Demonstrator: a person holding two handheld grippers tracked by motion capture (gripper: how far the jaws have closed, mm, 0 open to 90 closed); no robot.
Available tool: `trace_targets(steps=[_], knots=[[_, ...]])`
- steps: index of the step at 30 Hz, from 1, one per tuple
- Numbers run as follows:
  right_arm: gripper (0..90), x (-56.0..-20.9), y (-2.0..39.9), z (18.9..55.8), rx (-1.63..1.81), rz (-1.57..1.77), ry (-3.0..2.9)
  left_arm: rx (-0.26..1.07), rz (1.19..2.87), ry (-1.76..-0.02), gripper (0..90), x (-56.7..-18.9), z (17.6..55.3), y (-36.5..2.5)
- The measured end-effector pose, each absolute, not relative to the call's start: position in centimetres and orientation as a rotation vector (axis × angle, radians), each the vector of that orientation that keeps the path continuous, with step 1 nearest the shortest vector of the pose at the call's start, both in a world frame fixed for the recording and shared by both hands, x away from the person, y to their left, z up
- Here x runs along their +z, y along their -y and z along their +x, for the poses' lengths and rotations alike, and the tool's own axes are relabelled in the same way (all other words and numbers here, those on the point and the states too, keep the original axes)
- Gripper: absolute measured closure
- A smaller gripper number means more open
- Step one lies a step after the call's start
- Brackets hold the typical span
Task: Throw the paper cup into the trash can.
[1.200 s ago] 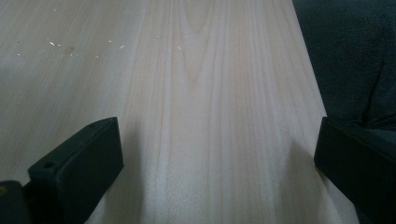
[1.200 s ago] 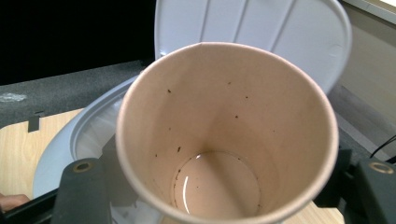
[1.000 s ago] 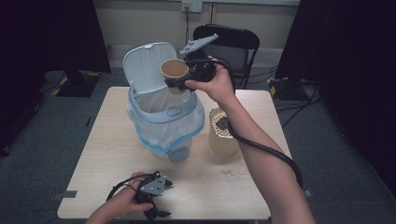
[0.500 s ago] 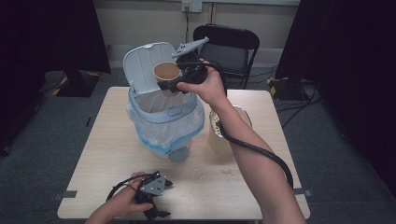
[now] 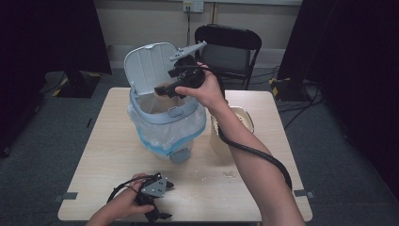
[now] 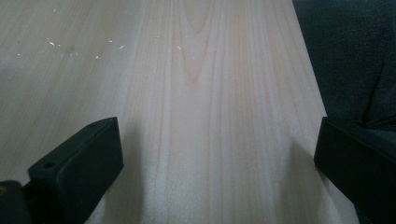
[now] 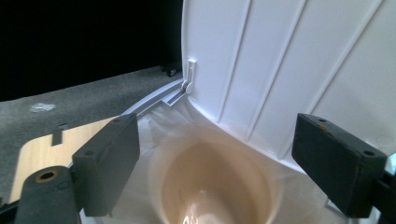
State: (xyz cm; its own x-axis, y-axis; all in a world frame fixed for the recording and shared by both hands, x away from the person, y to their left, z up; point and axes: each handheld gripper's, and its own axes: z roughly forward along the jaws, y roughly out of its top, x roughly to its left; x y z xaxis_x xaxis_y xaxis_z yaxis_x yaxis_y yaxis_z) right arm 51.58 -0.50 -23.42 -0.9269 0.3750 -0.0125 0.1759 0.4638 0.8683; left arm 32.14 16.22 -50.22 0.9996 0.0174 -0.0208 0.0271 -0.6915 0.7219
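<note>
A white pedal bin [image 5: 175, 112] with a clear liner stands on the table, its lid [image 5: 146, 66] raised. My right gripper [image 5: 162, 89] hangs over the bin's mouth, and its jaws have just been opening. A tan paper cup [image 5: 165, 87] sits blurred just below and between them. In the right gripper view the cup [image 7: 215, 196] faces me mouth first, inside the liner, and neither pad touches it, so the right gripper [image 7: 217, 135] is open. My left gripper [image 5: 164, 200] rests on the table near the front edge. It stands open over bare wood in the left gripper view [image 6: 215, 149].
A second tan paper container [image 5: 242, 123] stands right of the bin, partly behind my right forearm. A black folding chair [image 5: 228, 47] is behind the wooden table [image 5: 273, 188]. Crumbs [image 5: 226, 175] lie on the table in front of the bin.
My right gripper tipped down towards the bin's mouth and its jaws widened. The cup left the pads and dropped lower, into the liner. The left gripper stayed put.
</note>
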Motion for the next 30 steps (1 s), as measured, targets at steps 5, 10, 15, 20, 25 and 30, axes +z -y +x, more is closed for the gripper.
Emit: trace_targets(steps=[5,10,15,20,25,30], knots=[[15.4,-23.4,1.2,51.4,1.436,0.472,-2.521,-0.016,2.332,-0.031,0.7,-50.2,32.1,-16.2],[15.9,-23.3,2.3,51.0,1.455,0.48,-2.518,-0.015,2.334,-0.033,0.7,-50.2,32.1,-16.2],[16.2,-23.7,3.4,50.6,1.44,0.484,-2.524,-0.015,2.337,-0.031,0.7,-50.2,32.1,-16.2],[16.5,-23.8,4.8,50.2,1.445,0.501,-2.516,-0.015,2.337,-0.033,0.7,-50.2,32.1,-16.2],[16.4,-23.8,6.3,49.8,1.455,0.513,-2.506,-0.018,2.336,-0.028,0.7,-50.2,32.1,-16.2],[15.9,-23.9,8.1,49.1,1.452,0.528,-2.497,-0.009,2.338,-0.026,0.7,-50.2,32.2,-16.2]])
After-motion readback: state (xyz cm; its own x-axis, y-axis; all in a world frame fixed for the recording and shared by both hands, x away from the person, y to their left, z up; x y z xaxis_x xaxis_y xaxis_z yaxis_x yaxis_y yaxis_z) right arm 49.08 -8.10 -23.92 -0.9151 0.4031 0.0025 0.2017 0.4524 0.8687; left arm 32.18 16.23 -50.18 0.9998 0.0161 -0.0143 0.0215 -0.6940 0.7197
